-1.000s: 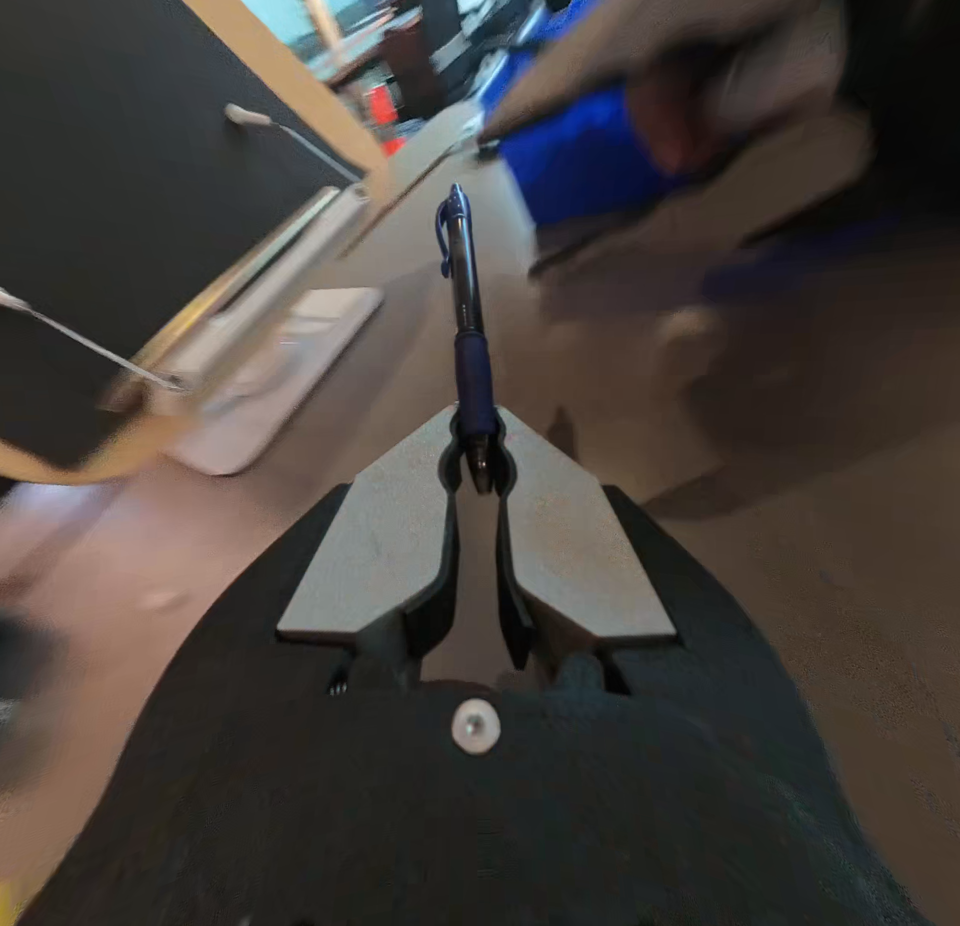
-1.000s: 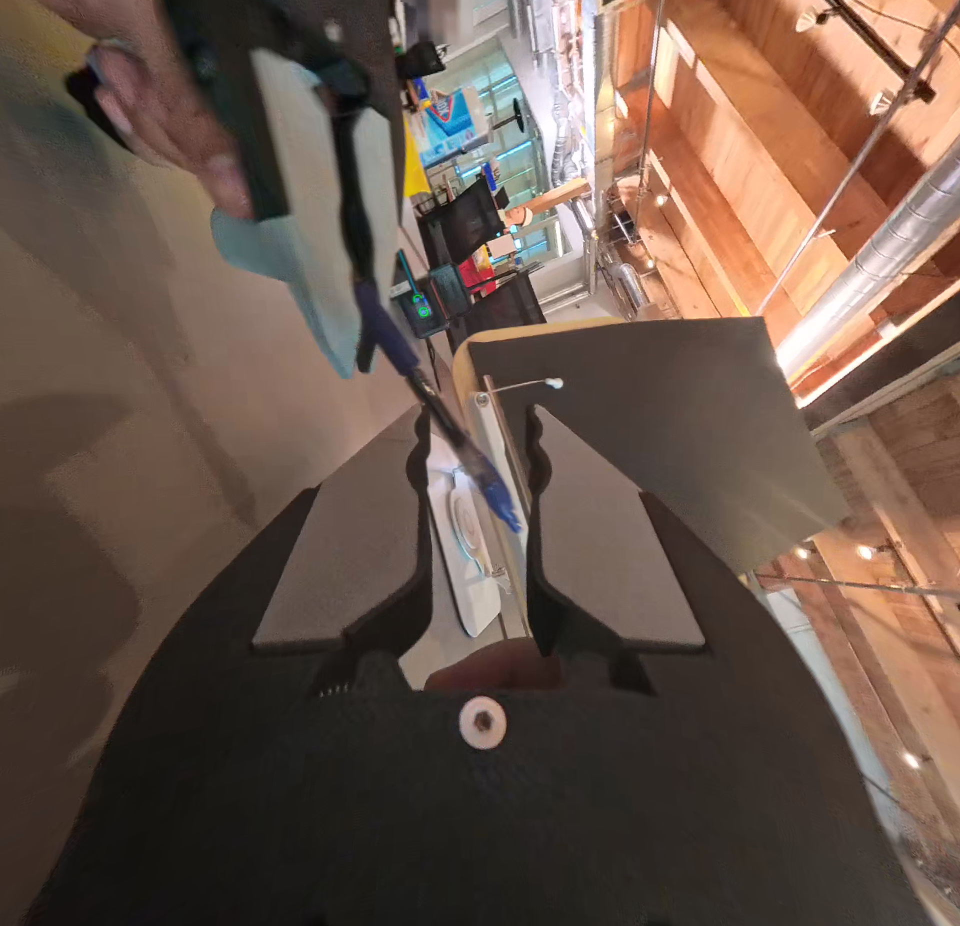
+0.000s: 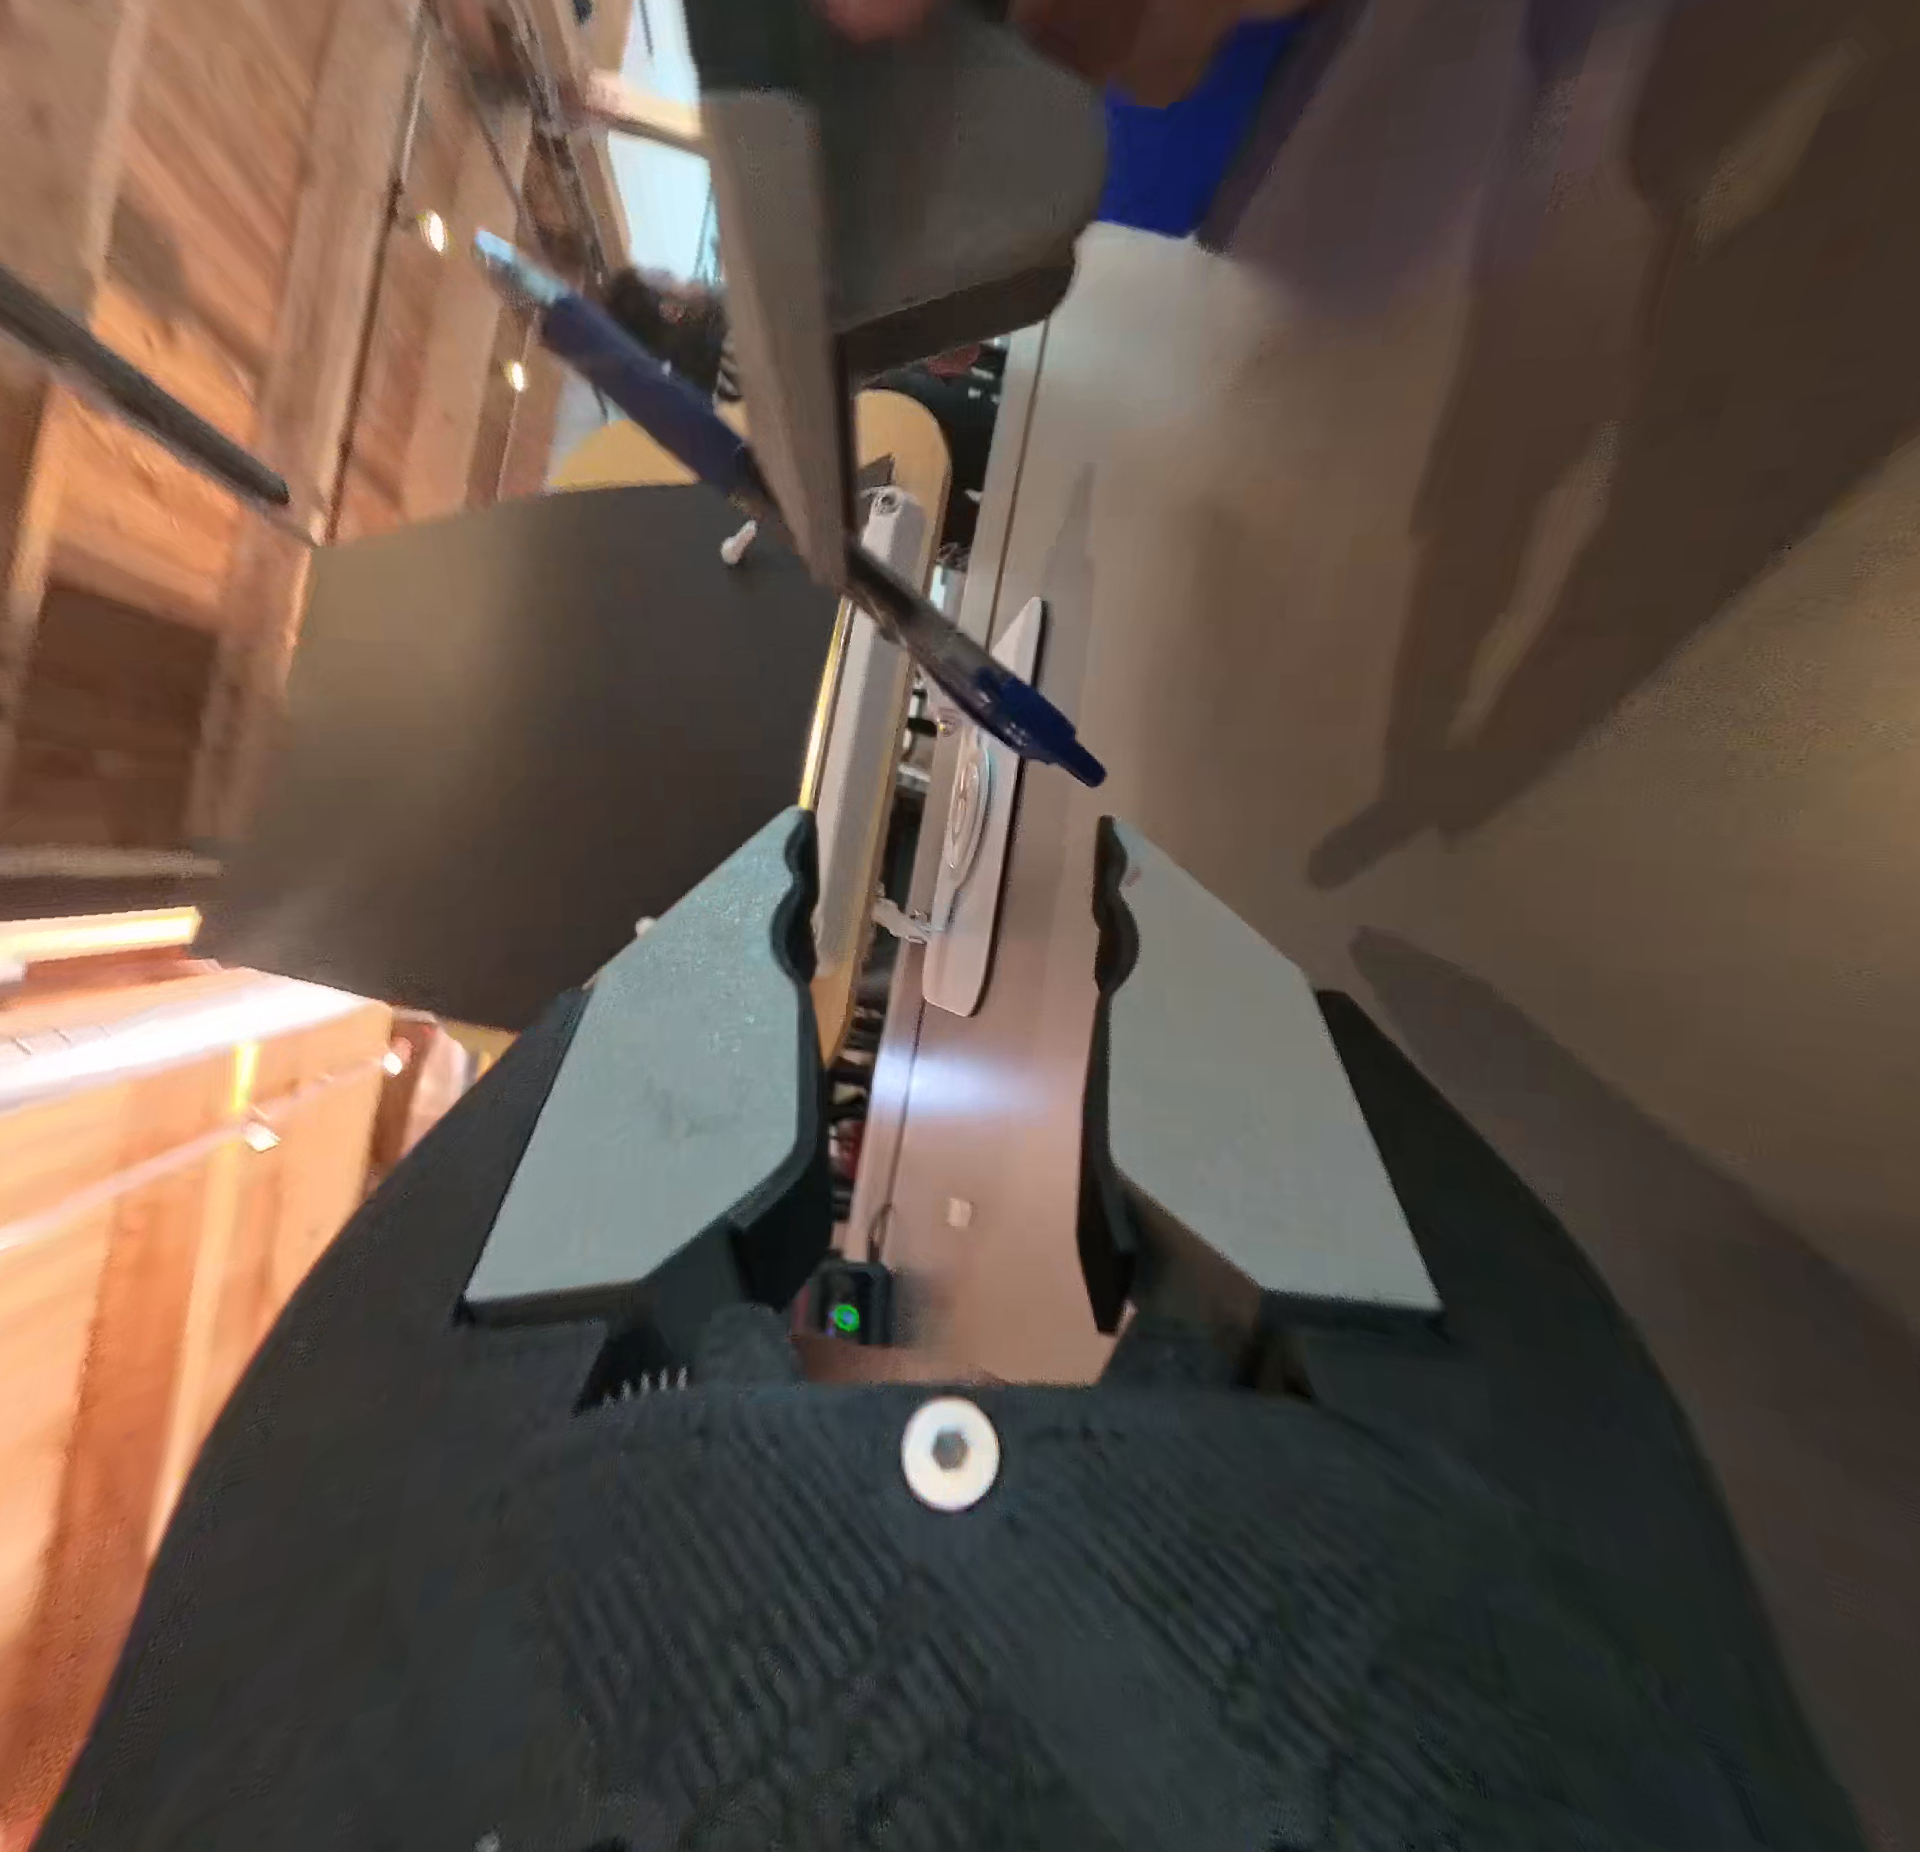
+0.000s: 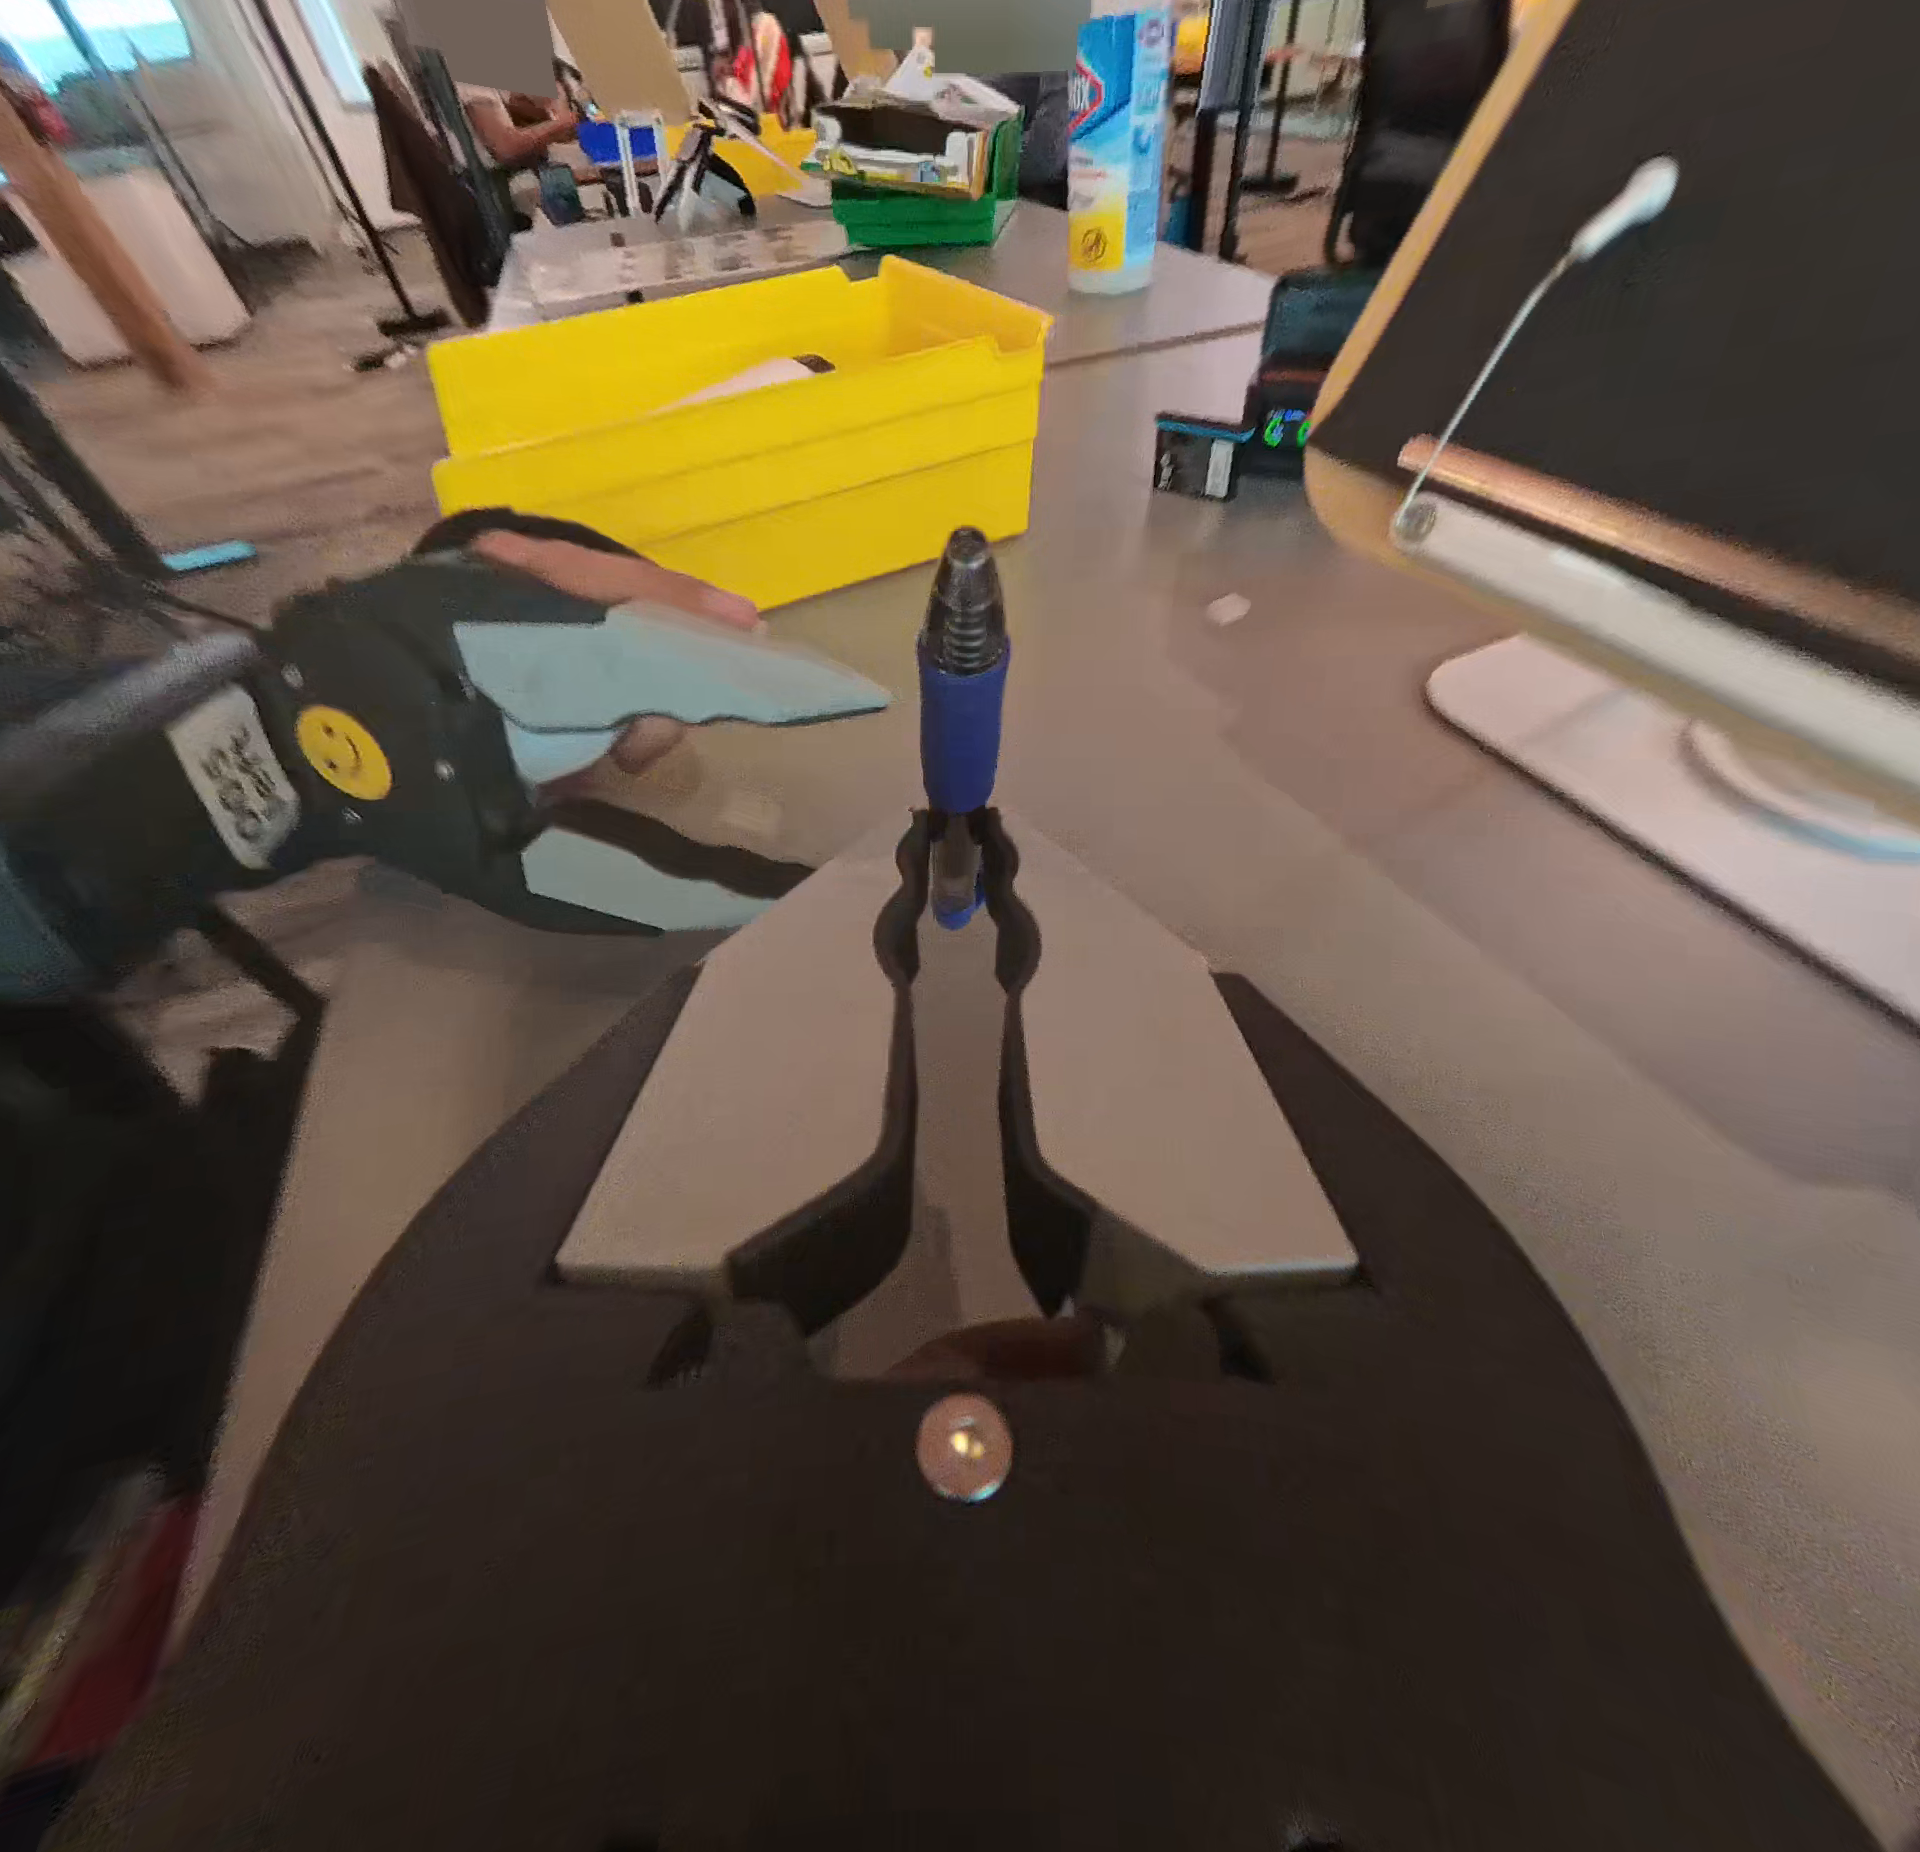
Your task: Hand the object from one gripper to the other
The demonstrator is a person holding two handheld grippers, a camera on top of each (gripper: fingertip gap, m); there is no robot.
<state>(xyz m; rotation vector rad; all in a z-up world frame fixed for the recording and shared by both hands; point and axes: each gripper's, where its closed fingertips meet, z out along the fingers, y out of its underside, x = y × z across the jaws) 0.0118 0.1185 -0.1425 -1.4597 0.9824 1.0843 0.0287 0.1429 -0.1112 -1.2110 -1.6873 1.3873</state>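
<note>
Pinching the pen near its clip end, the right gripper has its fingers closed on the barrel, the blue grip and dark tip pointing away over the table. The left gripper is spread wide with nothing between its fingers. It sits just left of the pen in the right wrist view, apart from it. The left wrist view is blurred, but the pen seems to cross above the open fingertips. A yellow bin stands behind.

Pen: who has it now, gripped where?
Right gripper holds the pen by the barrel just behind its blue grip; left gripper is open, empty.
</note>
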